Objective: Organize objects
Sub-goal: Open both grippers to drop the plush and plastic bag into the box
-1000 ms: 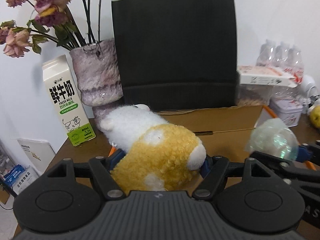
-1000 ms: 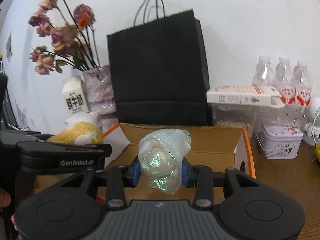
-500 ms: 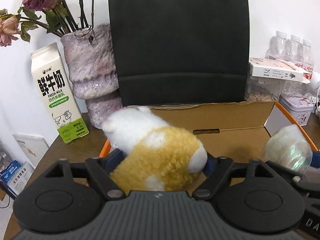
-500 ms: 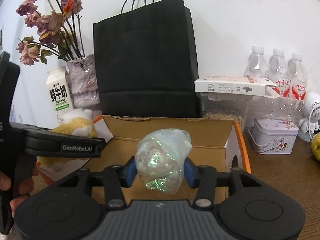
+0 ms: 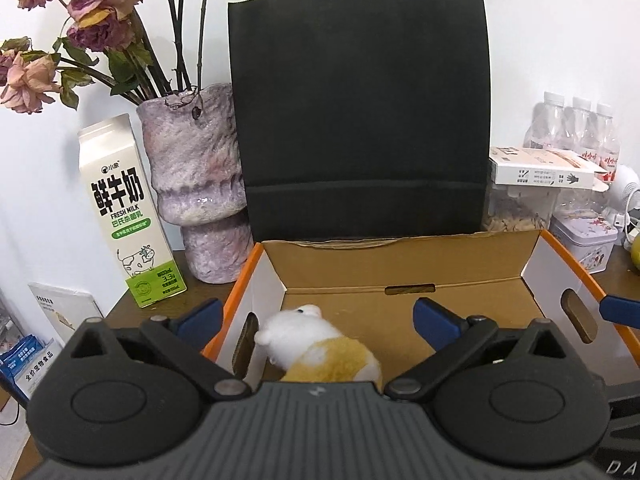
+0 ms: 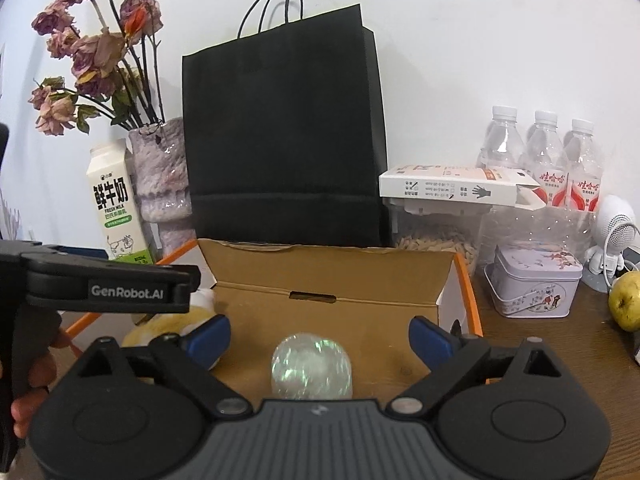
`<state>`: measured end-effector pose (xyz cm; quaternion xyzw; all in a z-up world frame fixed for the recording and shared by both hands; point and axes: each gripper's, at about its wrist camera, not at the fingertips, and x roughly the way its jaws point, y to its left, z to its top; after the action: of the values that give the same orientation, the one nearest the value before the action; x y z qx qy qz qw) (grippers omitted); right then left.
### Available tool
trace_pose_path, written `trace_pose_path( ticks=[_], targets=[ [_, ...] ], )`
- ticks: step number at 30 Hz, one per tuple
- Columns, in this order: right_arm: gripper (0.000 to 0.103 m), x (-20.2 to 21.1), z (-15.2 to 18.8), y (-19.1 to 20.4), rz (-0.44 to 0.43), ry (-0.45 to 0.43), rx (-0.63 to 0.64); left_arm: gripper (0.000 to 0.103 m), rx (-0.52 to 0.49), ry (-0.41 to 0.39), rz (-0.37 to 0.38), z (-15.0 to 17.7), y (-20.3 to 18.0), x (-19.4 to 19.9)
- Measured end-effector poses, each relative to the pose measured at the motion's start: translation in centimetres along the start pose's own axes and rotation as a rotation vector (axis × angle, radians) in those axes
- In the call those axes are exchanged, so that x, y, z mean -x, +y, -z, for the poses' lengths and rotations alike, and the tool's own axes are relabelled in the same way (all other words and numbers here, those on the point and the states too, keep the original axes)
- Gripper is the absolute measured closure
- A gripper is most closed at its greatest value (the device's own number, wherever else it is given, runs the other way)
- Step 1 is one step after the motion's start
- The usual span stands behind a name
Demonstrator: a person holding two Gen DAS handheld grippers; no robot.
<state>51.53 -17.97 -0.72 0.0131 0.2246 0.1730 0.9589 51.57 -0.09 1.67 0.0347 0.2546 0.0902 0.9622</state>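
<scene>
An open cardboard box (image 5: pixel 404 260) with orange edges stands on the table; it also shows in the right wrist view (image 6: pixel 332 272). A white and yellow plush toy (image 5: pixel 316 354) lies inside it at the left. My left gripper (image 5: pixel 318 318) is open above the toy, apart from it. A shiny iridescent ball (image 6: pixel 311 368) lies in the box further right. My right gripper (image 6: pixel 318 338) is open above the ball, not touching it. The plush (image 6: pixel 172 328) shows partly behind the right gripper's left finger.
Behind the box stand a black paper bag (image 5: pixel 360 112), a purple vase (image 5: pixel 196 176) with dried roses and a milk carton (image 5: pixel 124 208). At the right are a seed jar (image 6: pixel 436 232), a white carton (image 6: pixel 456 188), water bottles (image 6: pixel 544 152), a tin (image 6: pixel 532 284) and a pear (image 6: pixel 626 300).
Both grippers opened. The plush toy and the shiny ball dropped out of the jaws into the box. Both grippers drew closer over the box.
</scene>
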Motion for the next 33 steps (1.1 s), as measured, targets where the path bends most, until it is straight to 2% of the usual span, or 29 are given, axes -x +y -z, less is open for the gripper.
trace_pose_path(
  ticks=[7,19,33],
  targets=[
    [0.007,1.9,-0.7,0.3,-0.02,-0.001,0.004,0.0,0.02,-0.004,0.016,0.3,0.5,1.9],
    [0.0,7.0,-1.2,0.7,-0.025,-0.051,0.019,0.0,0.051,-0.019,0.018,0.8,2.0,6.3],
    [0.0,13.8,0.7,2.5,-0.022,-0.073,0.056,0.0,0.076,-0.047,0.039,3.1,3.7,13.5]
  ],
)
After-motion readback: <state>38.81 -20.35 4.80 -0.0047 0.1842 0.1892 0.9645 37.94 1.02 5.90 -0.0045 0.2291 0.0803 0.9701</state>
